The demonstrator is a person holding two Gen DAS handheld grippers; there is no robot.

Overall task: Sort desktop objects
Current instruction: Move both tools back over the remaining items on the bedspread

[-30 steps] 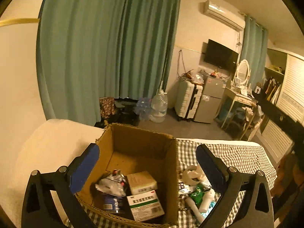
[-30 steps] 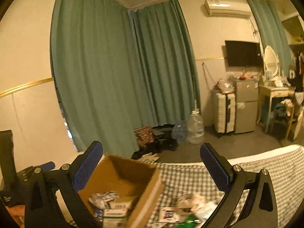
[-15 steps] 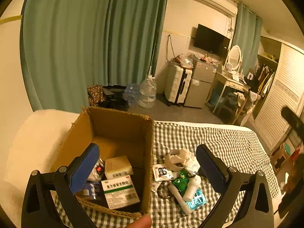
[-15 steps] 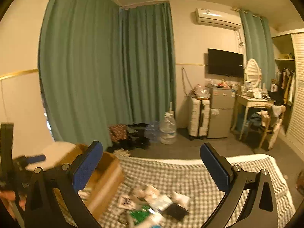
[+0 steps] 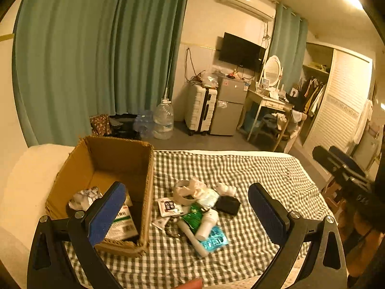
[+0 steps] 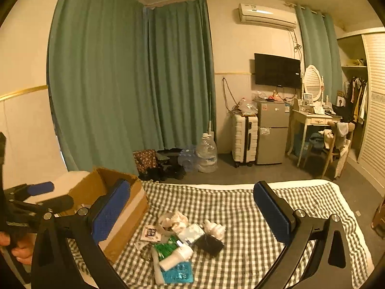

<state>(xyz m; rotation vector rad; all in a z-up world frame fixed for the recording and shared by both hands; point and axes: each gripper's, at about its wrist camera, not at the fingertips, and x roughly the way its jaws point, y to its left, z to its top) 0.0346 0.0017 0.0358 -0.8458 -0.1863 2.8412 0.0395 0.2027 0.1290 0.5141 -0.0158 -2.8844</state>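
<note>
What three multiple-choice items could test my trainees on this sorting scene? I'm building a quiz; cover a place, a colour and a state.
1. Where does the pile of loose items lie?
A. Inside the box
B. On the checked cloth beside the cardboard box
C. On the floor

2. What colour are the tool pads?
A. Blue
B. Red
C. White

3. How are the left tool and right tool?
A. Both shut on items
B. One open, one shut
C. Both open, holding nothing

Answers: 1 B, the pile rests on the cloth outside the box wall. 2 A, the pads show blue in both views. 3 C, each tool's fingers stand wide apart with nothing between.
</note>
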